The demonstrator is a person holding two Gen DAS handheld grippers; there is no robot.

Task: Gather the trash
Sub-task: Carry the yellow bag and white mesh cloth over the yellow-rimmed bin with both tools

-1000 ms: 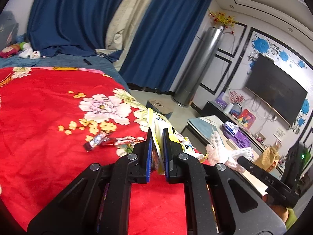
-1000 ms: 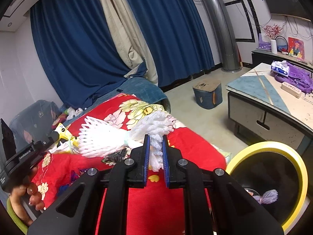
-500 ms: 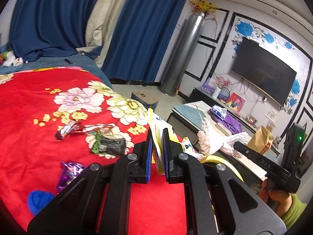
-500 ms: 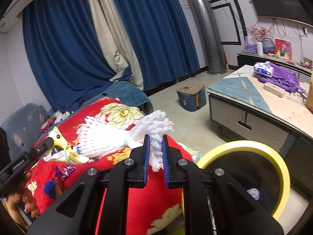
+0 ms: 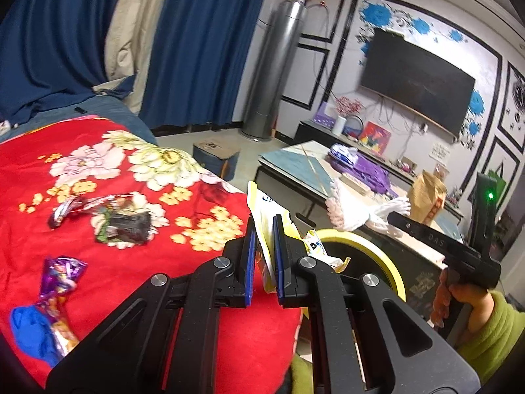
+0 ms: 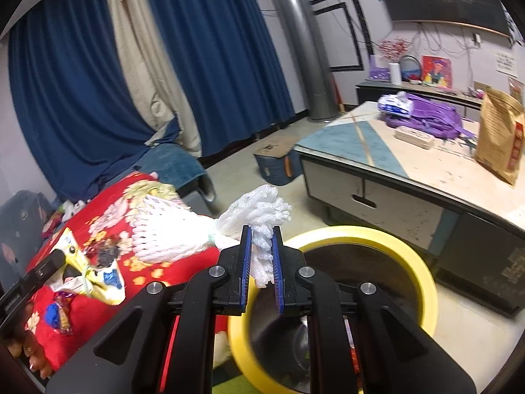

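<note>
My left gripper is shut on a yellow snack wrapper, held at the bed's edge beside the yellow-rimmed trash bin. My right gripper is shut on a white foam fruit net and holds it above the rim of the bin. The net also shows in the left wrist view, and the wrapper in the right wrist view. Loose wrappers lie on the red floral blanket: a dark one, a red-silver one, a purple one.
A blue item lies on the blanket's near left. A low table with a purple bag and a brown paper bag stands right of the bin. A blue stool sits on the floor.
Both grippers have swung right, off the bed towards the bin. The bin now sits nearer and larger under the right gripper. Both still hold their items.
</note>
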